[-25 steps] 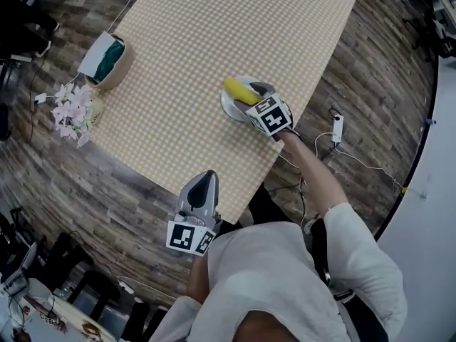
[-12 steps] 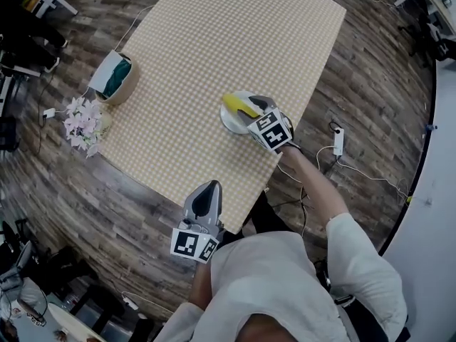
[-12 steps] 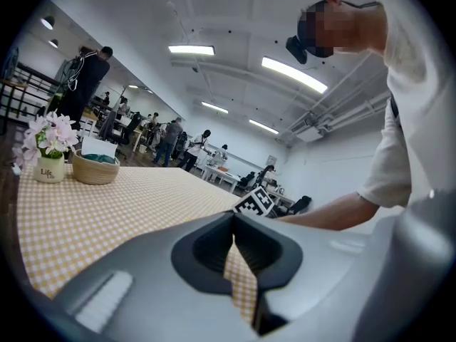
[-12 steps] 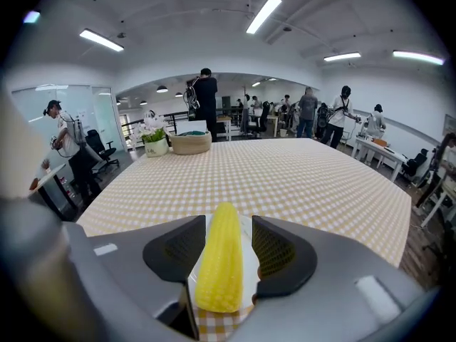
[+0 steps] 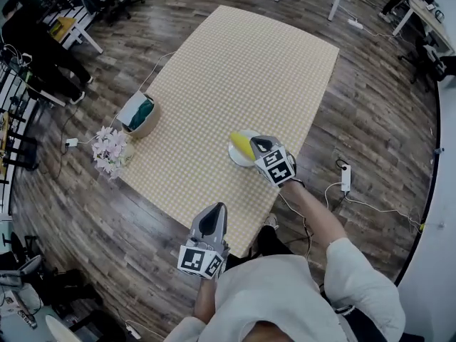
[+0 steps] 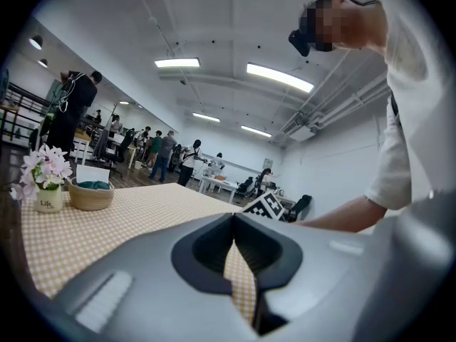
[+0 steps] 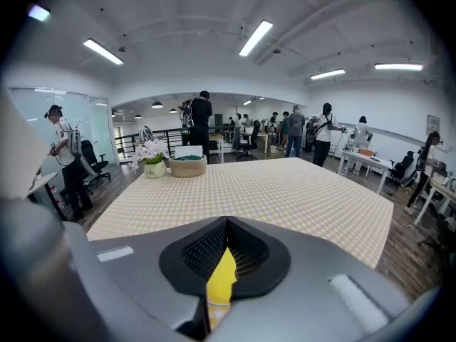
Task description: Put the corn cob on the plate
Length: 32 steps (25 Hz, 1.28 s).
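Far from basket (image 5: 140, 117) and flowers (image 5: 109, 150), corn cob (image 5: 241, 145) lies on plate (image 5: 234, 156); left gripper (image 5: 216, 207), right gripper (image 5: 254, 140) fingers together.

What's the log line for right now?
corn: lying on plate | right gripper: shut, empty, by the plate | left gripper: shut, empty | task: looks done

The counter (image 5: 235, 70) was covered in a matt, finely checked cloth, and the floor (image 5: 370, 112) beneath showed dull, grainy wood planks. The plate (image 5: 234, 158) looked like glossy white ceramic. The corn cob (image 5: 242, 146) appeared smooth and faintly shiny, like plastic. The left tool (image 5: 216, 209) and right tool (image 5: 256, 142) had matt grey plastic shells, with rough, dimpled black pads inside the right one. The basket (image 5: 148, 125) looked coarsely woven.
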Motion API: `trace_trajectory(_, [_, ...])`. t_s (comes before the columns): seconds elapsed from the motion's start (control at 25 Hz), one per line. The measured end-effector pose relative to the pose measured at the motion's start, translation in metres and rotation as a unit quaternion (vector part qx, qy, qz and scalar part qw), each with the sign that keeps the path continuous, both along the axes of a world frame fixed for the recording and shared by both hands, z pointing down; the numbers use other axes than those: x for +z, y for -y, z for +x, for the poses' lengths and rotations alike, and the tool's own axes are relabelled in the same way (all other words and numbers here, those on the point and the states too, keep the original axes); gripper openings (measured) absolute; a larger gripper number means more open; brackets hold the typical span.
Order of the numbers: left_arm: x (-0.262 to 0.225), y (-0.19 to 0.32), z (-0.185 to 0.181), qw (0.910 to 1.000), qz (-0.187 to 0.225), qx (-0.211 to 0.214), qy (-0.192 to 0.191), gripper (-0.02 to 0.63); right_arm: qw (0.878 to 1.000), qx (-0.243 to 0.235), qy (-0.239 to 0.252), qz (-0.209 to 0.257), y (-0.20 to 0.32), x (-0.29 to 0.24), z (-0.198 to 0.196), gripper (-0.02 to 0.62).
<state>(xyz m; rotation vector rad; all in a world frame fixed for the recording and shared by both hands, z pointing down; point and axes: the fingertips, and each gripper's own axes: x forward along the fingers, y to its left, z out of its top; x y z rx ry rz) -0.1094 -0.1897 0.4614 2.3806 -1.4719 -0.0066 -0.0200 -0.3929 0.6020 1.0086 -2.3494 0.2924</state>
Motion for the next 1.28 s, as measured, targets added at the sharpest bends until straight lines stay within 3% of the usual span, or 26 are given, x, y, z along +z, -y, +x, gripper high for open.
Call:
trace_trajectory(0.2, [-0.019,-0.011,0.016,0.9995,0.023,-0.005,0.020,0.006,0.999,-0.008,0.039,0.020,-0.024,-0.037,0.013,-0.002])
trace_trajectory(0.44, [-0.038,-0.011,0.037,0.9976,0.052,-0.008,0.045,0.008,0.996,-0.052,0.070,0.029,-0.062,-0.060,0.025,-0.002])
trace_trajectory(0.8, [-0.048,-0.019,0.058,0.9959,0.069,0.035,0.047,0.007,0.993,-0.040,0.089,0.058,-0.126,-0.077,0.043,-0.002])
trace_trajectory(1.0, [-0.053,-0.044,0.043,0.9936,0.083,0.056,0.051,0.008,0.990,-0.007,0.120,0.070,-0.167,-0.099,0.034,-0.003])
trace_trajectory(1.28, [-0.052,-0.097,-0.008,0.9915,0.084,0.082,0.057,0.007,0.987,0.048,0.132,0.082,-0.236,-0.111,0.009,-0.003])
